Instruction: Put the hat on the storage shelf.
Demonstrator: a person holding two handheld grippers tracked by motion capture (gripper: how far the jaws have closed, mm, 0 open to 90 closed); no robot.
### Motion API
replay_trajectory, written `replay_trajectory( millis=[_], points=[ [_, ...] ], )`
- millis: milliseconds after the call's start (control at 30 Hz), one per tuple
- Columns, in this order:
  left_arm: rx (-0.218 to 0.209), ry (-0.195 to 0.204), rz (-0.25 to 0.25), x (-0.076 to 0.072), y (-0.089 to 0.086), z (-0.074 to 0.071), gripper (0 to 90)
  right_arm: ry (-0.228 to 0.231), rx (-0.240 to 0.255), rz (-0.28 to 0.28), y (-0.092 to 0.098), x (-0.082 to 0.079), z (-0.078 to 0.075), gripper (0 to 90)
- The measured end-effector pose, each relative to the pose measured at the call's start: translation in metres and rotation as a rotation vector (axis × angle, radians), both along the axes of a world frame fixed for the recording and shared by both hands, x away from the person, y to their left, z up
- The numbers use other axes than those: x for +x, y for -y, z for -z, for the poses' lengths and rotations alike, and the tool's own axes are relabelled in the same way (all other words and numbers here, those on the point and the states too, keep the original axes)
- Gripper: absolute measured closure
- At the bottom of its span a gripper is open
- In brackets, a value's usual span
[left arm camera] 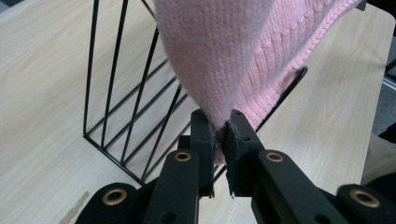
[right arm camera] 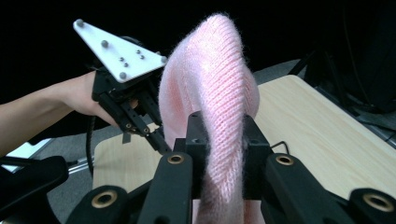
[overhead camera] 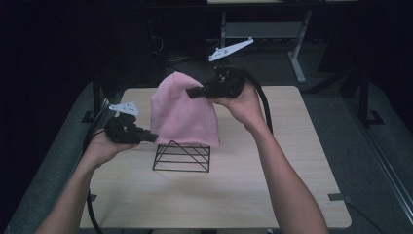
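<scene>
A pink knitted cloth (overhead camera: 182,114) hangs between my two grippers above a black wire rack (overhead camera: 182,157) on the table. My left gripper (overhead camera: 153,138) is shut on the cloth's lower left corner, low beside the rack. In the left gripper view the pink cloth (left arm camera: 219,56) rises from the pinched jaws of my left gripper (left arm camera: 220,135), with the wire rack (left arm camera: 126,107) just behind. My right gripper (overhead camera: 191,91) is shut on the upper edge, higher up. In the right gripper view the pink cloth (right arm camera: 212,93) bunches between the jaws of my right gripper (right arm camera: 223,140), and the left gripper (right arm camera: 159,142) shows beyond.
The wooden table (overhead camera: 292,161) has bare room on the right and in front of the rack. Dark floor and a desk frame (overhead camera: 297,53) lie beyond the far edge. Cables (overhead camera: 263,105) trail from both grippers.
</scene>
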State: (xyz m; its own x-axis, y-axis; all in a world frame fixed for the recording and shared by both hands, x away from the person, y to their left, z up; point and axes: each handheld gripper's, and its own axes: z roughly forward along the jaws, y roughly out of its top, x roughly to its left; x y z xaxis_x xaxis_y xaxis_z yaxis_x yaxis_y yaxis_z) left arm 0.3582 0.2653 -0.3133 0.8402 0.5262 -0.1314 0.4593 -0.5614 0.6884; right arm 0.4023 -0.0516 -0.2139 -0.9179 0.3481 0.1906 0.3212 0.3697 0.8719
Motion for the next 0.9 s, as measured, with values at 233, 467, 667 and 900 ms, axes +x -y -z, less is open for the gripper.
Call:
replay_trajectory(
  millis=[233, 467, 667, 900],
  points=[
    [0.004, -0.001, -0.014, -0.006, -0.008, 0.009, 83.0, -0.003, -0.002, -0.039, -0.008, -0.004, 0.006, 76.2],
    [0.014, -0.002, -0.026, -0.01, -0.011, 0.018, 83.0, -0.027, -0.006, -0.089, -0.014, -0.007, 0.013, 74.5],
    [0.034, -0.012, -0.038, -0.012, -0.013, 0.029, 83.1, -0.055, -0.011, -0.117, -0.016, -0.008, 0.024, 73.6],
    [0.048, -0.025, -0.045, -0.013, -0.016, 0.039, 83.1, -0.082, -0.025, -0.121, -0.015, -0.008, 0.038, 73.0]
  ],
)
